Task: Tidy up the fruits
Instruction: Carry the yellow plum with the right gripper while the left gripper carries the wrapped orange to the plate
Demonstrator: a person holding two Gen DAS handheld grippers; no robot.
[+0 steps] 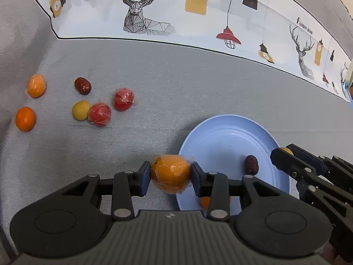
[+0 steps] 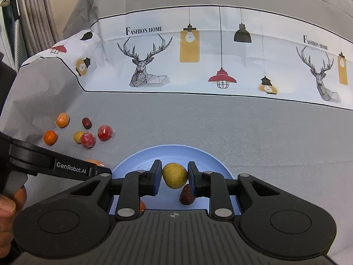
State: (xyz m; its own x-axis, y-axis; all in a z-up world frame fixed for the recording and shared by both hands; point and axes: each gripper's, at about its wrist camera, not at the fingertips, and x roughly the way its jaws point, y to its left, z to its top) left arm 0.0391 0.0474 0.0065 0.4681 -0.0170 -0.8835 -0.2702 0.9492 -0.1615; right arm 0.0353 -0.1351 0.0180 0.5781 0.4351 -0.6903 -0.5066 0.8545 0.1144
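Note:
My left gripper (image 1: 171, 172) is shut on a plastic-wrapped orange fruit (image 1: 171, 176), held just left of the light blue plate (image 1: 231, 137). My right gripper (image 2: 174, 174) is shut on a small yellow fruit (image 2: 175, 175) over the same plate (image 2: 198, 154). A dark red date (image 2: 187, 195) lies on the plate beside the right fingers and also shows from the left wrist view as the date (image 1: 251, 165). A small orange fruit (image 1: 205, 201) lies at the plate's near edge, partly hidden by my left fingers. In the left wrist view the right gripper (image 1: 285, 152) enters from the right.
Several loose fruits lie on the grey cloth at the left: two orange ones (image 1: 36, 85) (image 1: 25, 119), a dark date (image 1: 82, 85), a yellow one (image 1: 81, 110) and two red wrapped ones (image 1: 99, 113) (image 1: 124, 99). A printed white band (image 1: 154, 11) runs across the back. A person's hand (image 2: 6, 209) shows at lower left.

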